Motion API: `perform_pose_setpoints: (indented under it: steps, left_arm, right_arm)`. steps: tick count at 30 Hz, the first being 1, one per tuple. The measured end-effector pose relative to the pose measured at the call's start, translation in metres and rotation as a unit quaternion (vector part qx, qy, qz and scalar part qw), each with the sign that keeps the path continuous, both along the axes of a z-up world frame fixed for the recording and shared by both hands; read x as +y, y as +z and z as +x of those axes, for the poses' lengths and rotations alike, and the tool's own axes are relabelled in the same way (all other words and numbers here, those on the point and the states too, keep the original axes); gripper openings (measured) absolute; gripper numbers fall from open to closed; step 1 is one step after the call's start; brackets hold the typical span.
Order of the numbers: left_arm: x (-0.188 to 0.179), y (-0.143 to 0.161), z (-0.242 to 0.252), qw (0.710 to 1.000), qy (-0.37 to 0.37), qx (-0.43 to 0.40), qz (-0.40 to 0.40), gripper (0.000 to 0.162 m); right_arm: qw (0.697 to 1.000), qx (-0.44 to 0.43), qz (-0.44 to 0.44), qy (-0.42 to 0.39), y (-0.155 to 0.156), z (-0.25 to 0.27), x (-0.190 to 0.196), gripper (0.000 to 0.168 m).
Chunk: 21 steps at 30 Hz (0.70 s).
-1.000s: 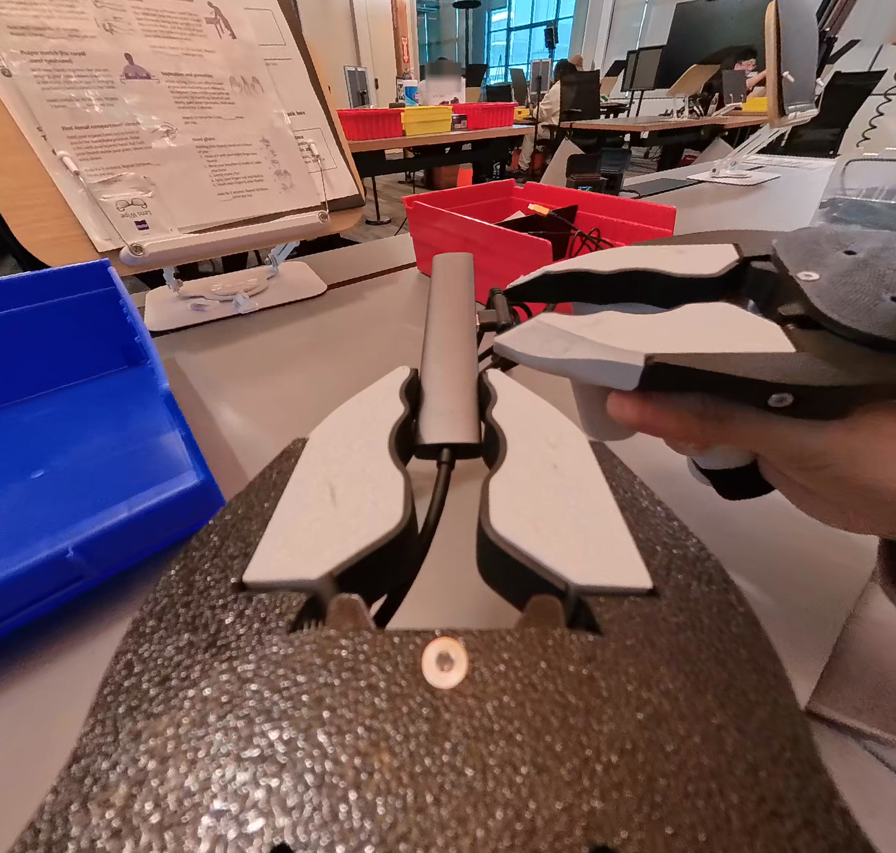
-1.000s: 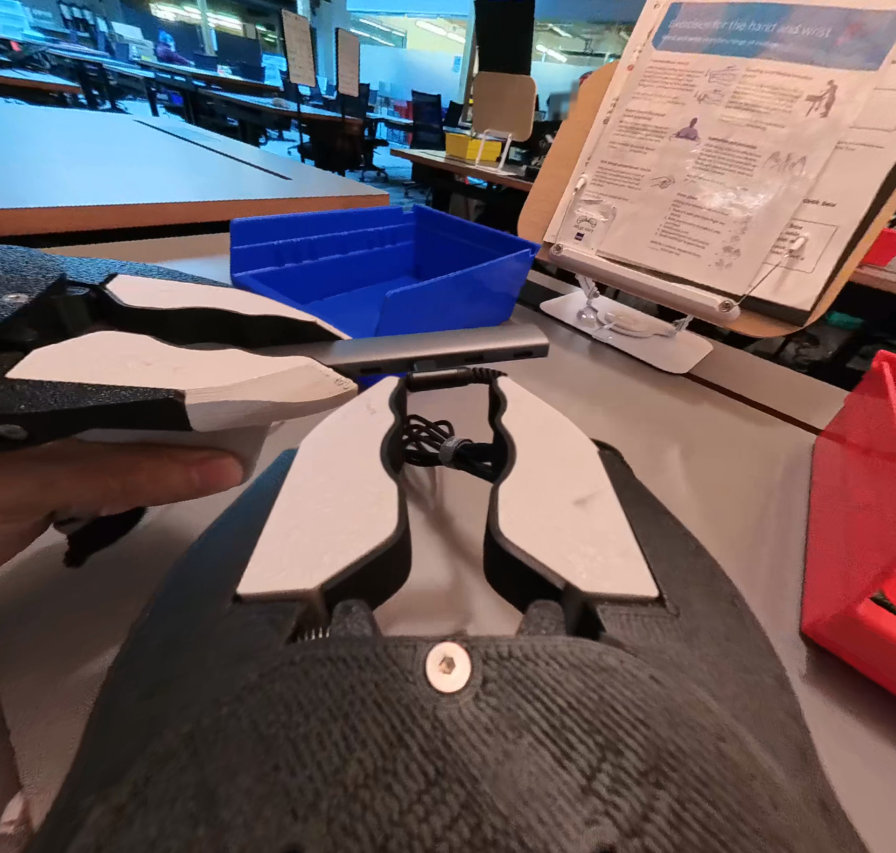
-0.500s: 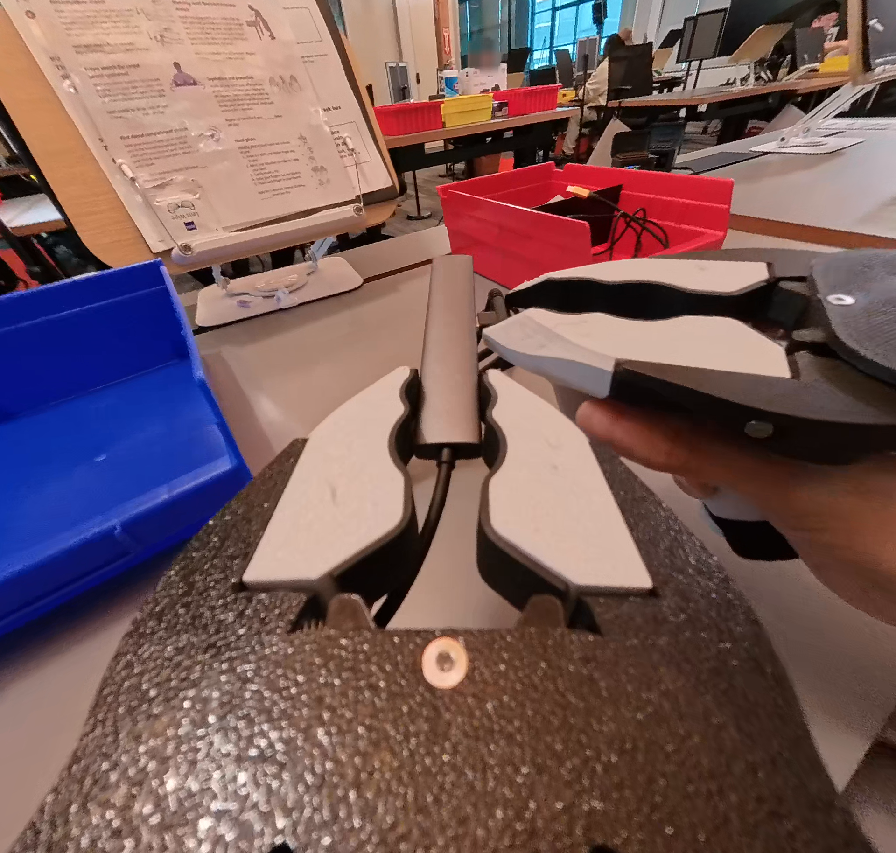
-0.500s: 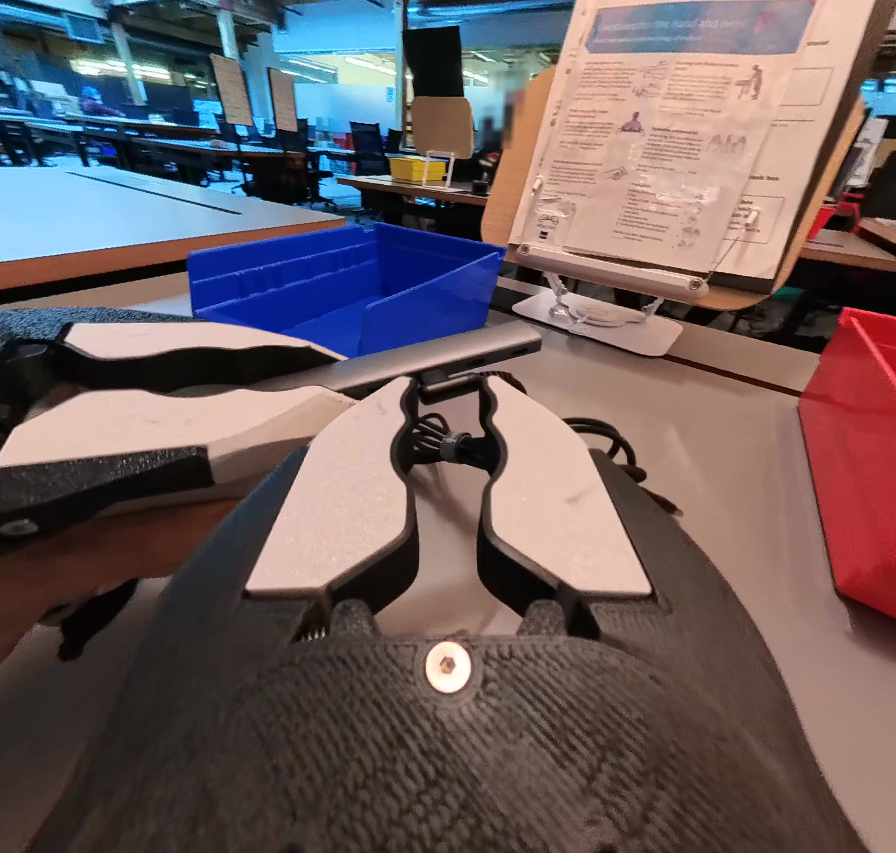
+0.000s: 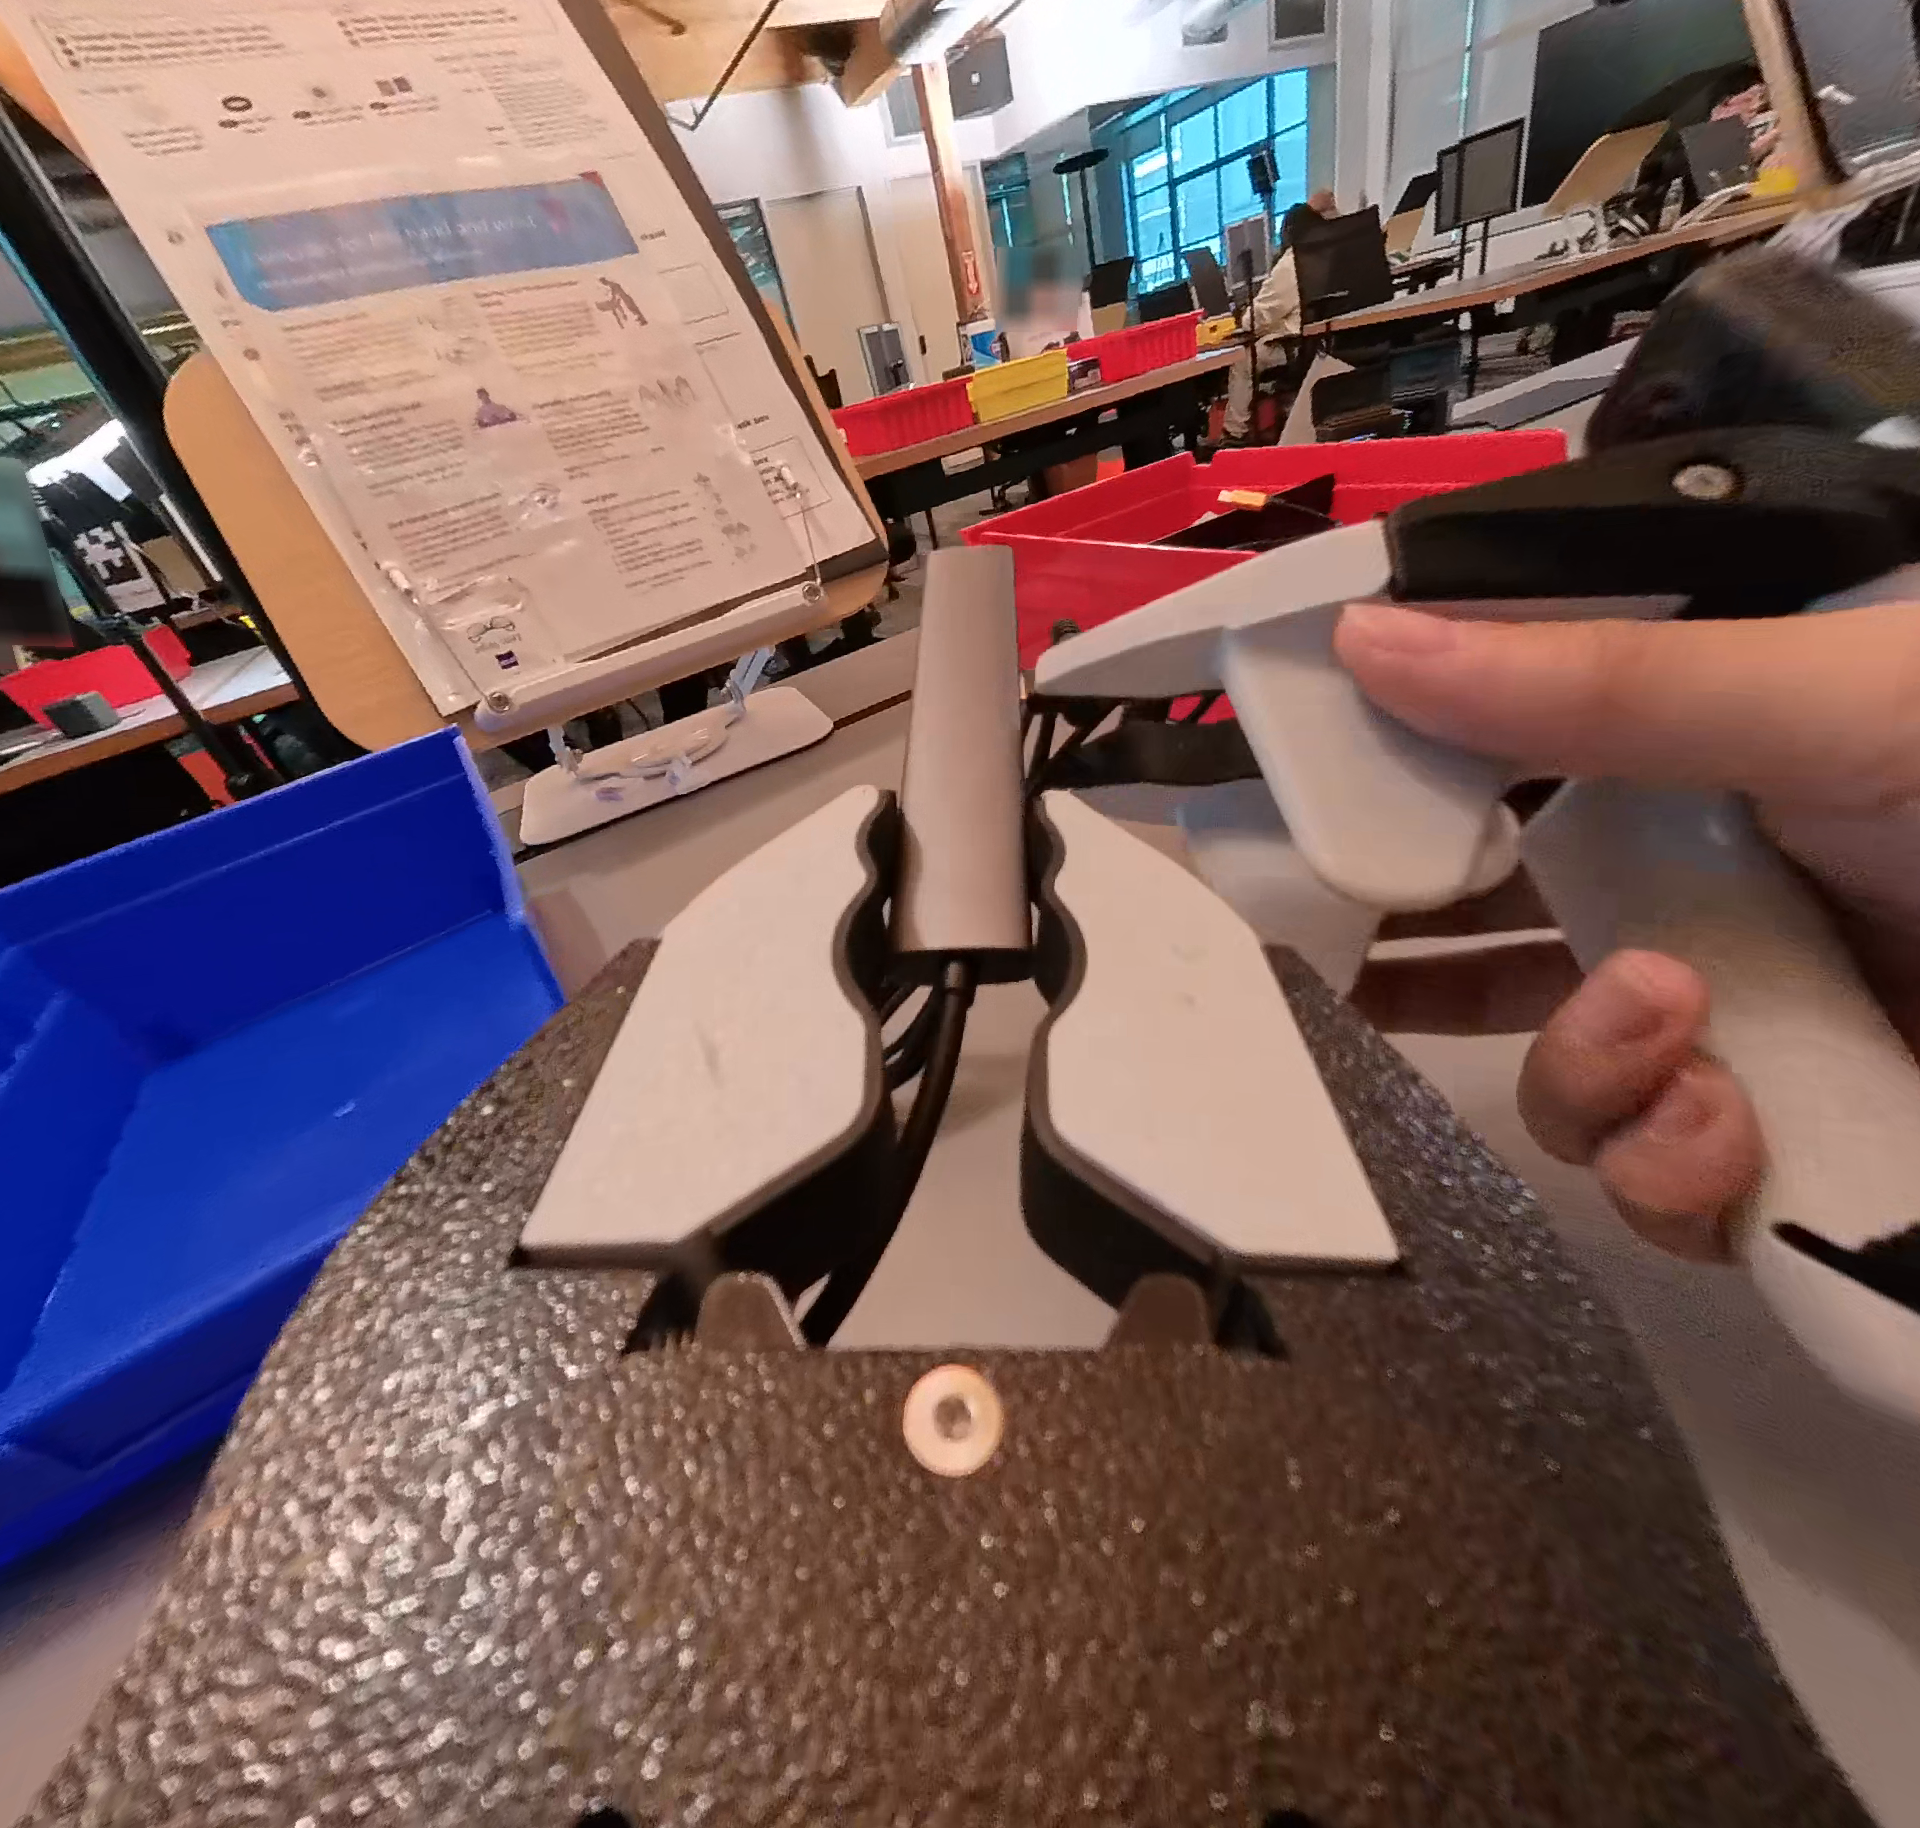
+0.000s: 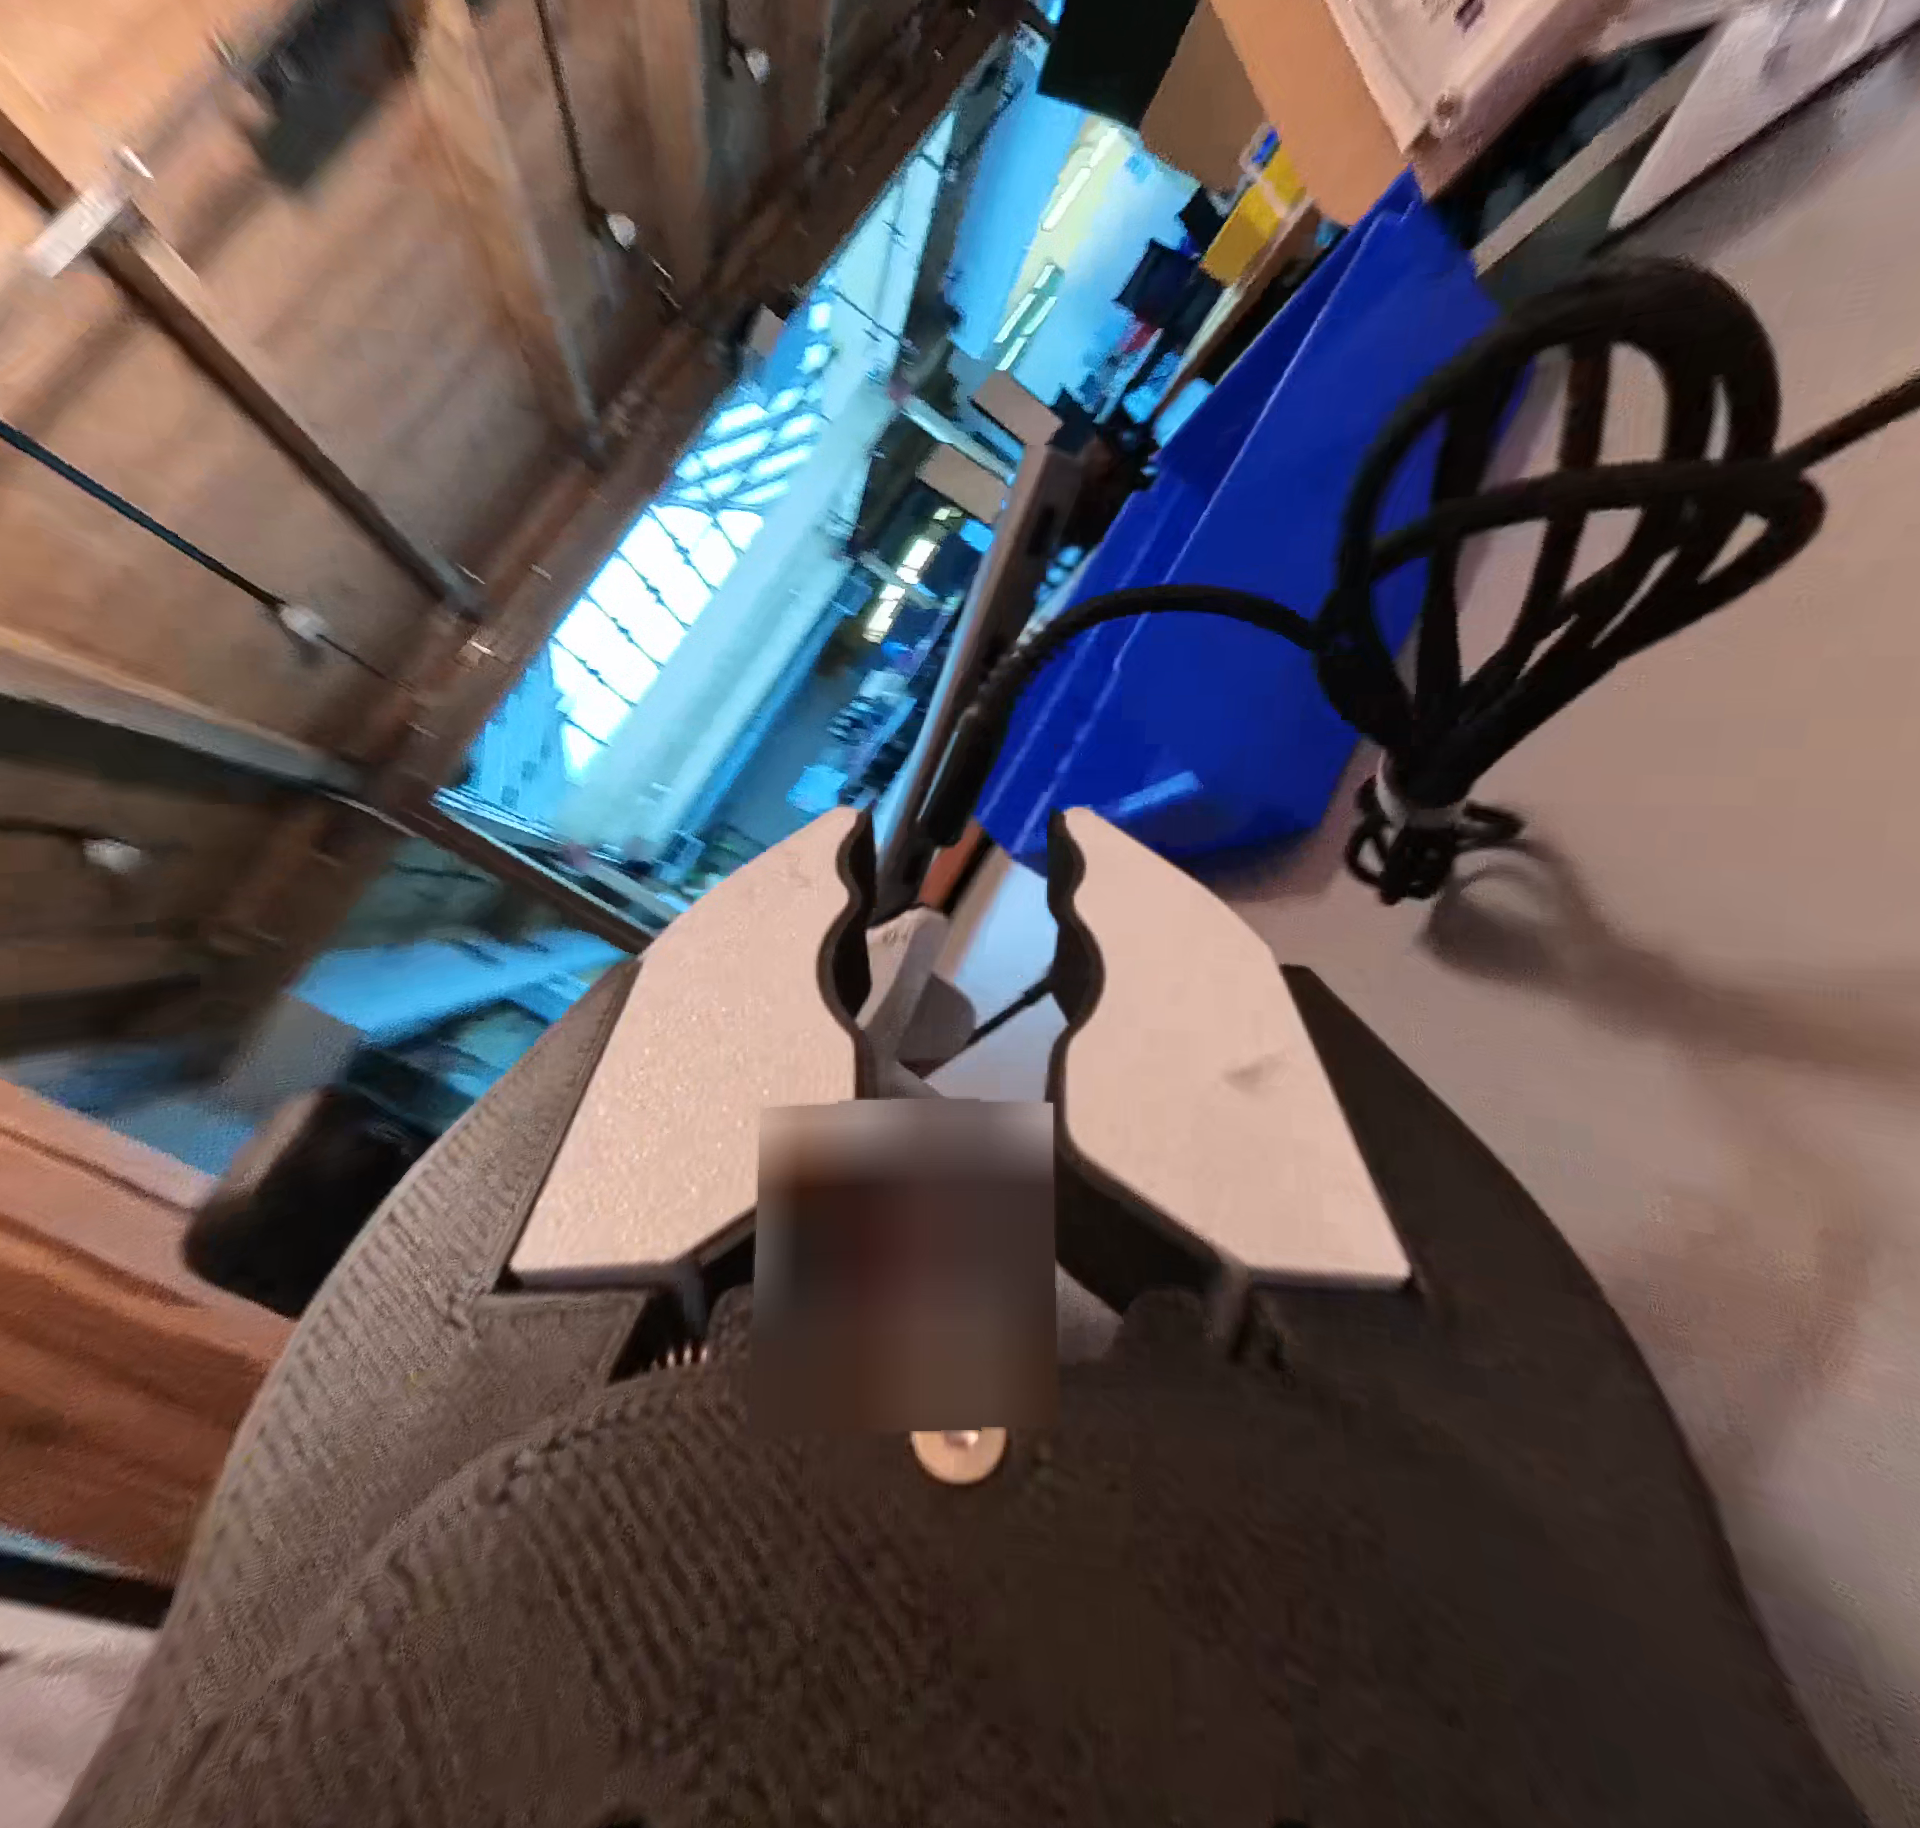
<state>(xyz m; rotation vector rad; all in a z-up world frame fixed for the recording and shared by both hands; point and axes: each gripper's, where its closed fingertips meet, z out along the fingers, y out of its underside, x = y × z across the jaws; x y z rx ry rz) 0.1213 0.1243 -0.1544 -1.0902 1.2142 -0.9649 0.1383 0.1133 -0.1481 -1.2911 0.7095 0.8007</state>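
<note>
My left gripper (image 5: 961, 812) is shut on the near end of a slim grey USB hub (image 5: 966, 687) that points away from me above the table. A black cable leaves the hub's near end and runs down between my fingers. My right gripper (image 5: 1195, 635), in a person's hand (image 5: 1662, 687), hangs rolled on its side just right of the hub. In the right wrist view the right gripper (image 6: 958, 828) has its jaws apart with nothing spanning them. The hub (image 6: 1023, 521) and the black plug lie just beyond its tips. The coiled black cable (image 6: 1558, 531) trails to the right.
A blue bin (image 5: 208, 1051) stands at the left, close to the left gripper. A red bin (image 5: 1122, 552) with dark items stands behind the hub. A tilted document stand (image 5: 468, 376) with printed sheets is at the back left. The grey table (image 5: 727, 822) lies below. The tips of both grippers are at nearly the same place.
The right gripper has let go of the cable plug, rolled sharply onto its side and drawn back a little. The left gripper still holds the hub and has tipped upward.
</note>
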Motion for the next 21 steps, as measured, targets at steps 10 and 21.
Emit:
perform_pose_setpoints:
  steps: [10,21]
  left_arm:
    - [-0.008,-0.007,0.004,1.0,-0.02,0.015,0.009,0.023]
    - [-0.003,-0.01,0.0,1.0,-0.007,0.006,0.005,0.023]
  right_arm:
    - [0.99,0.102,0.054,0.08,-0.001,0.008,-0.009,0.01]
    - [0.986,0.139,0.064,0.066,-0.004,0.005,-0.003,0.008]
